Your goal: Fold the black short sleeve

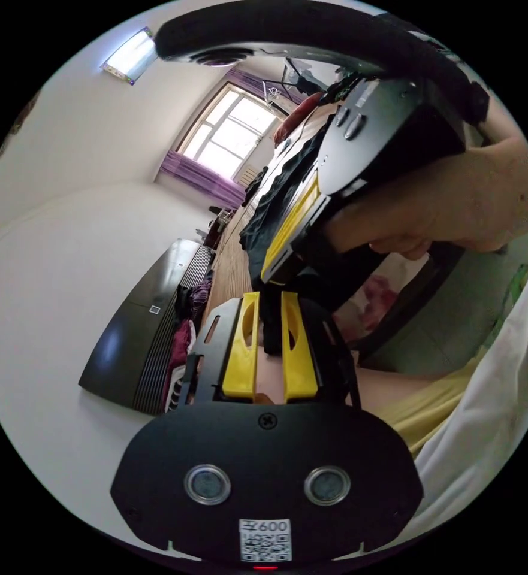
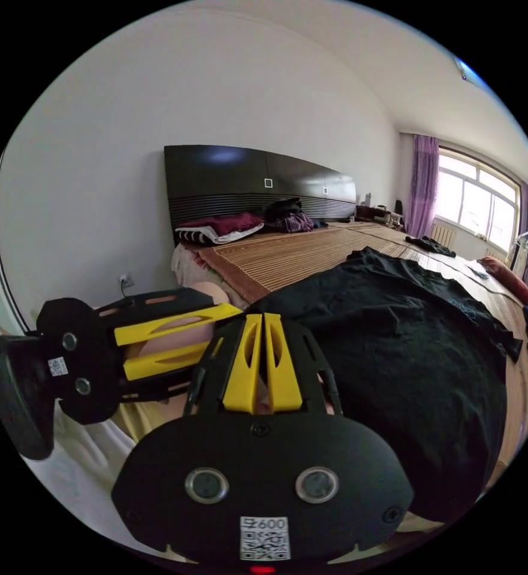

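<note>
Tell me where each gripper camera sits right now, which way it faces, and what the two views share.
Left gripper view: rides on the left gripper, rolled sideways, facing along the bed toward the window; the right gripper and the person's hand holding it cross in front.
Right gripper view: rides on the right gripper, facing across the black shirt toward the headboard; the left gripper enters from the side.
Shared: shirt, headboard, window, both grippers close together at the shirt's near edge.
</note>
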